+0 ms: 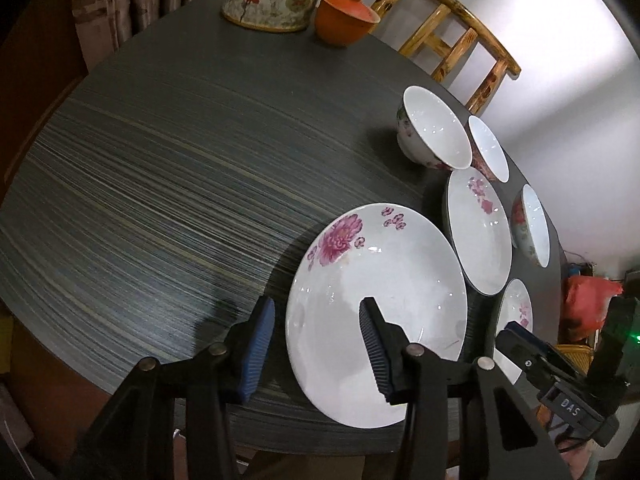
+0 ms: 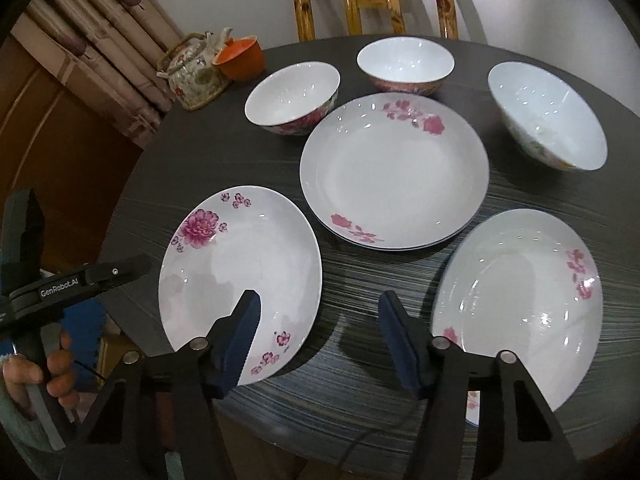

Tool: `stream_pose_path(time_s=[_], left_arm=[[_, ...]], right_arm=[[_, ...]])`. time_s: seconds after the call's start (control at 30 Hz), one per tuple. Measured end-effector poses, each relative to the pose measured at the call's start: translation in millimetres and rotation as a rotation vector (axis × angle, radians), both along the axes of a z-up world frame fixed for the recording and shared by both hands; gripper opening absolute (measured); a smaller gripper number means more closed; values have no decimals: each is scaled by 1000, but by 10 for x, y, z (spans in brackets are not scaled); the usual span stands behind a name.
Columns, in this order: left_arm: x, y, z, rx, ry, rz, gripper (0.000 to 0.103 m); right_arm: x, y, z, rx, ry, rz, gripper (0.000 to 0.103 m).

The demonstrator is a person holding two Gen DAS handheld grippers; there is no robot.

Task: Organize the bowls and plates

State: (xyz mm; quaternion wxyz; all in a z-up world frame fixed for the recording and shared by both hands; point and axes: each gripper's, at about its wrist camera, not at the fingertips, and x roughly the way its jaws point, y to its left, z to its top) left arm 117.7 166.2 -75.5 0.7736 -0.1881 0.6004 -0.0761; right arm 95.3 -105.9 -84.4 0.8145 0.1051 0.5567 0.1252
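Dark striped table [image 2: 360, 380] is being used as the base for all the crockery: three plates in front, three bowls behind.

Peony plate [image 1: 404, 276] is lying flat at the near left edge. Its near-left rim is being straddled by the left gripper [image 1: 317, 302]: one blue pad [image 1: 260, 344] is being held outside the rim over the table, the other inside over the plate's well. Jaws are being kept apart, with no pad seen pressing on the rim, so nothing is being gripped.

Right gripper [image 2: 318, 296] is being held over the gap between the peony plate and the right plate [image 2: 520, 304]. Its left finger is being seen in front of the peony plate, its right finger just beside the right plate's rim. Jaws are standing apart with only the peony plate's edge and bare table seen between them; nothing is being held.

Middle plate [image 2: 394, 172] is lying behind those two, apart from both. A second rim is being seen under its near edge, so it may be a stack; this cannot be told for sure.

Left bowl [image 2: 292, 98] is standing upright just beside the middle plate's far left rim. Far bowl [image 2: 406, 64] is upright behind the plate. Right bowl [image 2: 548, 116] is being seen tilted, mouth toward the camera, well right of it.

Teapot [image 2: 192, 72] and orange cup [image 2: 240, 60] are touching at the far left edge. Bamboo chair [image 2: 376, 0] is standing behind the table.

Hand [image 2: 40, 376] is being seen wrapped around the left gripper's handle.
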Motion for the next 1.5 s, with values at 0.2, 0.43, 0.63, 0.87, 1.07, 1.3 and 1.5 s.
stream_pose_path(time_s=[0.2,0.43,0.63,0.87,1.07,1.3,1.5], left_arm=[[53,5,-79,6,21,-3,45],[111,24,-164,8,43,2,45],[135,11,-219,6,58,-6,33],[154,3,-290,12,71,-6,23],[152,-36,-383,26,84,-3,10],[137,-109,-389,64,62,-25,8],[132,-159,-373,110,43,-60,8]], right_arm=[[111,51,-121,2,46,1,55],[226,29,-289,60,118,-20,45],[289,102,-375,68,142,-5,32],[313,197,-456,55,151,14,27],[321,197,-516,57,162,18,22],[333,217,-531,40,157,24,16],[293,270,-510,-17,120,51,12]])
